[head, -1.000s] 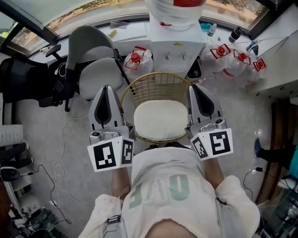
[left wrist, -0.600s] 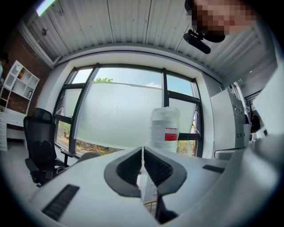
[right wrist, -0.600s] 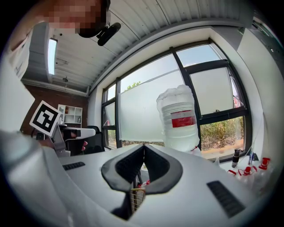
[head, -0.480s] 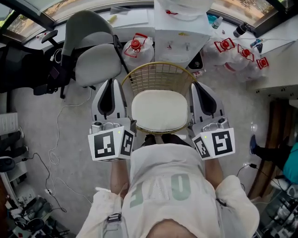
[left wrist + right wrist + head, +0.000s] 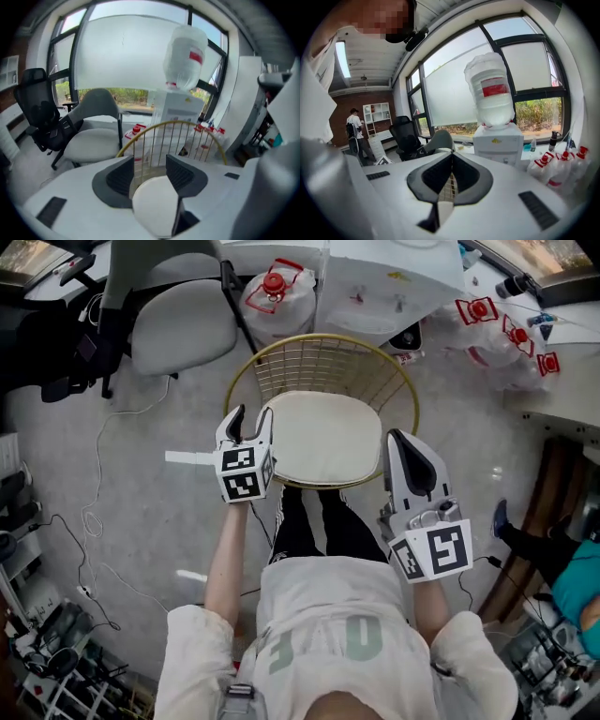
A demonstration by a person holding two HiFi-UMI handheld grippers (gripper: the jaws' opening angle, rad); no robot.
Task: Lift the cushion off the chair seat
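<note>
A cream round cushion [image 5: 323, 439] lies on the seat of a gold wire chair [image 5: 323, 338]. My left gripper [image 5: 250, 418] is low at the cushion's front left edge, pointing down at it. Its jaws are opening. In the left gripper view the cushion [image 5: 157, 206] shows in the gap of that gripper [image 5: 149, 171], and the pads do not press on it. The chair's wire back [image 5: 173, 124] rises beyond. My right gripper [image 5: 401, 439] hovers higher at the chair's right side, shut and holding nothing. In its own view the right gripper [image 5: 451, 159] has its tips together.
A water dispenser with a large bottle [image 5: 185, 56] stands behind the chair. Water jugs with red caps [image 5: 272, 287] sit beside it. A grey office chair [image 5: 178, 329] is at the back left, and cables [image 5: 103, 502] lie on the floor. The person's legs [image 5: 314, 521] are at the chair's front.
My left gripper has dropped steeply to the cushion's left edge, tipped downward, and its jaws have gone from shut to open. The right gripper has sunk a little and stayed shut.
</note>
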